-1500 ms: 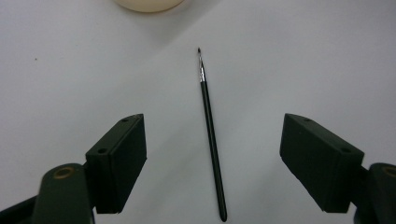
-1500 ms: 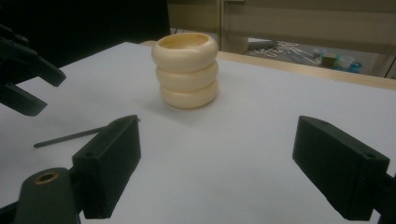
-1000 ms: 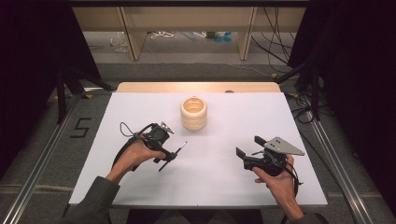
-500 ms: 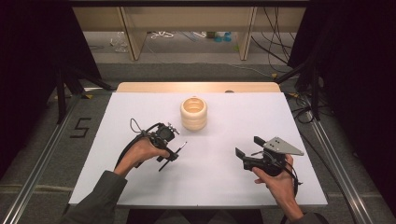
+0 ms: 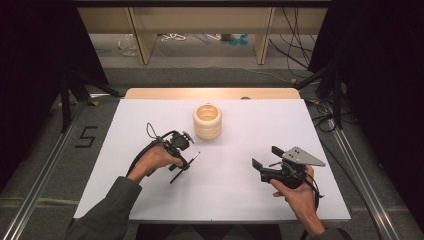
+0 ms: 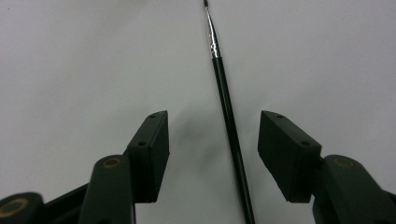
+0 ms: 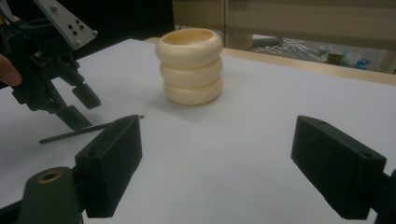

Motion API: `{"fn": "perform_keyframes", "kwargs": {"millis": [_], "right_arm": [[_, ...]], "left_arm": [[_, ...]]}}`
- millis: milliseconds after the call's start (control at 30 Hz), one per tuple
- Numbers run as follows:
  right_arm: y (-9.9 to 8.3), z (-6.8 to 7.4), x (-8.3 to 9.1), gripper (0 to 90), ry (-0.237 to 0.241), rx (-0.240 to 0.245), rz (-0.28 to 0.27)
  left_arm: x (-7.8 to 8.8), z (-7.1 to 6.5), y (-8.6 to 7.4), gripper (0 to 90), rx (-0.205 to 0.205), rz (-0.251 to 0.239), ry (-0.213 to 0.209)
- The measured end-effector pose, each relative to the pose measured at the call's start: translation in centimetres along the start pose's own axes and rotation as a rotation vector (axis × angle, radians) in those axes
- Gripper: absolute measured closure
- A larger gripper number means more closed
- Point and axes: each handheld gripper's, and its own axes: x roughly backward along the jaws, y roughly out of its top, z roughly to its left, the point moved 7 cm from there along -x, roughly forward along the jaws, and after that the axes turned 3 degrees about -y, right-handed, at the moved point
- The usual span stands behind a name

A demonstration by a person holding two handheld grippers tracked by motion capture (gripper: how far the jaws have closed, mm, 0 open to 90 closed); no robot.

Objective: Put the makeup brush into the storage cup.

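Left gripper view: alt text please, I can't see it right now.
A thin black brush lies on the white table between the left tool's jaws, which have just been closing but don't touch it. Its bristle tip points away.

overhead forward-down, two close gripper cameras

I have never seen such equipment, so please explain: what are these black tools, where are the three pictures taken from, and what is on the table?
A person holds a two-jaw hand tool in each hand. The high view looks down on the white table; each other camera rides on one gripper.

The left gripper has just been closing its jaws around a thin black paintbrush lying flat on the table, without touching it yet. The right gripper is open and holds nothing. A cream ribbed pot stands upright beyond the brush.
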Motion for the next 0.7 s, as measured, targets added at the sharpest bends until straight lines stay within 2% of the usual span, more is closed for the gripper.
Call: {"fn": "perform_keyframes", "kwargs": {"millis": [67, 100, 167, 267, 333, 400, 500, 700], "right_arm": [[0.0, 0.0, 0.0, 17.2, 0.0, 0.0, 0.001], [0.0, 0.0, 0.0, 17.3, 0.001, 0.001, 0.002], [0.0, 0.0, 0.0, 17.3, 0.002, 0.002, 0.003], [0.0, 0.1, 0.0, 17.4, 0.004, 0.002, 0.003], [-0.1, 0.1, 0.0, 17.5, 0.005, 0.001, 0.006], [-0.1, 0.1, 0.0, 17.5, 0.005, 0.002, 0.006], [-0.1, 0.1, 0.0, 17.6, 0.004, 0.005, 0.011], [-0.1, 0.1, 0.0, 17.7, 0.005, 0.009, 0.012]], "left_arm": [[-0.2, 0.0, 0.1, 45.0, 0.0, 0.011, 0.002], [-0.2, 0.0, 0.1, 46.1, -0.017, 0.023, -0.001], [-0.4, -0.2, 0.3, 47.5, -0.002, 0.014, -0.004], [-0.5, -0.2, 0.2, 51.6, -0.021, 0.037, -0.009], [-0.7, -0.3, 0.3, 54.1, -0.006, 0.028, -0.014], [-0.7, -0.2, 0.3, 55.9, -0.018, 0.044, -0.021], [-1.0, -0.3, 0.4, 57.9, 0.004, 0.032, -0.03], [-1.2, -0.3, 0.4, 63.8, 0.005, 0.056, -0.036]]}}
